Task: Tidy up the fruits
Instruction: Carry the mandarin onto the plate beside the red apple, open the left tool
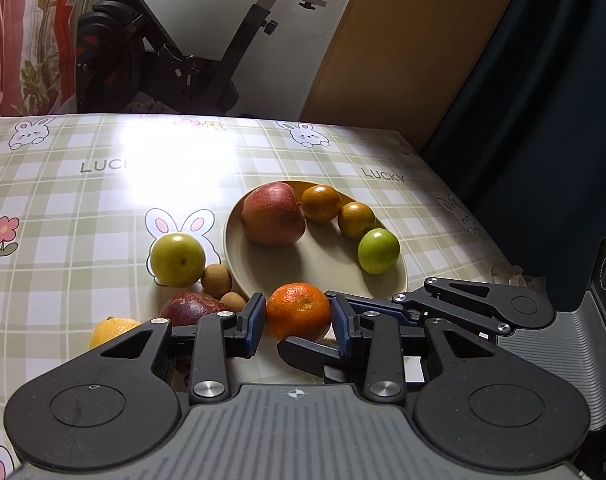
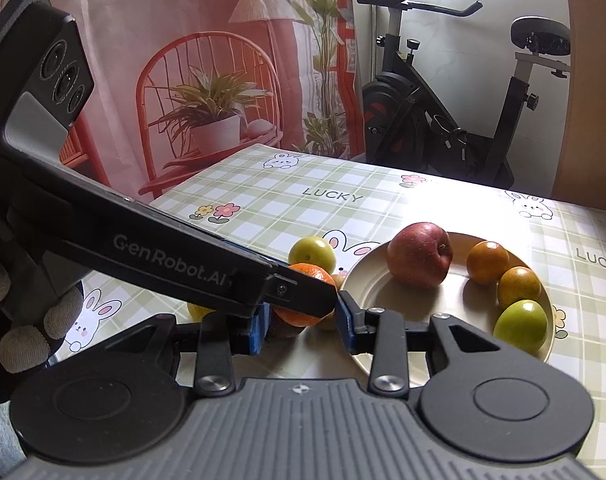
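Note:
An orange mandarin (image 1: 299,312) sits between the blue pads of my left gripper (image 1: 298,322), which is shut on it just at the near rim of the beige plate (image 1: 263,280). The plate holds a red apple (image 1: 271,214), two small dark oranges (image 1: 321,203) and a green fruit (image 1: 378,251). My right gripper (image 2: 304,326) stands open, its pads on either side of the same mandarin (image 2: 309,272) with gaps showing. One of the right gripper's fingers (image 1: 307,352) lies under the mandarin. The left gripper's arm crosses the right wrist view and hides part of the fruit.
On the checked tablecloth left of the plate lie a yellow-green apple (image 1: 177,259), two small brown fruits (image 1: 217,280), a dark red fruit (image 1: 191,308) and a yellow one (image 1: 111,330). A gloved hand (image 2: 23,340) holds the left gripper. An exercise bike (image 1: 163,40) stands beyond the table.

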Action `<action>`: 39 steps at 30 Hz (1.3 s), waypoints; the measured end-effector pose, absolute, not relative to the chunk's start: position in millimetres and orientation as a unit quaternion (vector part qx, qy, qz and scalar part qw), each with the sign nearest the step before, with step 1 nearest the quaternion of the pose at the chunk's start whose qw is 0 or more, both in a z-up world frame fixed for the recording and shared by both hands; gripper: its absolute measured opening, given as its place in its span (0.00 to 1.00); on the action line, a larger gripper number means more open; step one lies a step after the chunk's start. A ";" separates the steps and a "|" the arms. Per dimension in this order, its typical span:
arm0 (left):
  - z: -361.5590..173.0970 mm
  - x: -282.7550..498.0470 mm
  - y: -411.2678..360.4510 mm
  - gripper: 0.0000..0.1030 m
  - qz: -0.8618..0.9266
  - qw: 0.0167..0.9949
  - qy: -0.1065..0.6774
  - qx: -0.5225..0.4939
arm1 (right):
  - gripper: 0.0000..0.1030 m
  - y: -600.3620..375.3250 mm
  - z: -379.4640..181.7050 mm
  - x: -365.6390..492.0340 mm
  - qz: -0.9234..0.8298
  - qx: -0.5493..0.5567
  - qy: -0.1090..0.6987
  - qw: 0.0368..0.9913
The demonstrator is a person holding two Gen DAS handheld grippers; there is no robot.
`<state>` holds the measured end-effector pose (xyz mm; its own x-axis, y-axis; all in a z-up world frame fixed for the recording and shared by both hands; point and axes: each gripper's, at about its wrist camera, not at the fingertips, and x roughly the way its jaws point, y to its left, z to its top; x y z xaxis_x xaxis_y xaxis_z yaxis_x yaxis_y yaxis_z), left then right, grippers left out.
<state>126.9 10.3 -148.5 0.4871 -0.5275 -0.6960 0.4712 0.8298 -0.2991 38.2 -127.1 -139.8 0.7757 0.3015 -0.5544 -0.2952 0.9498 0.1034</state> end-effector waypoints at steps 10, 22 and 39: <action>-156.2 143.6 -15.6 0.37 -0.294 0.854 0.428 -0.015 | 0.37 -149.0 -149.1 45.6 0.146 0.025 0.299 0.943; -170.6 178.6 -34.5 0.37 -0.284 0.851 0.441 -0.006 | 0.37 -166.5 -165.3 78.0 0.134 0.043 0.309 0.941; -198.2 212.6 -40.2 0.37 -0.256 0.847 0.466 0.018 | 0.37 -171.1 -193.2 118.6 0.126 0.071 0.341 0.929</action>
<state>212.6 -40.2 -198.2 0.4350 -0.4164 -0.7983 0.4507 0.8683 -0.2073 118.6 -171.1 -193.2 0.7353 0.2831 -0.6158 -0.1863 0.9580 0.2179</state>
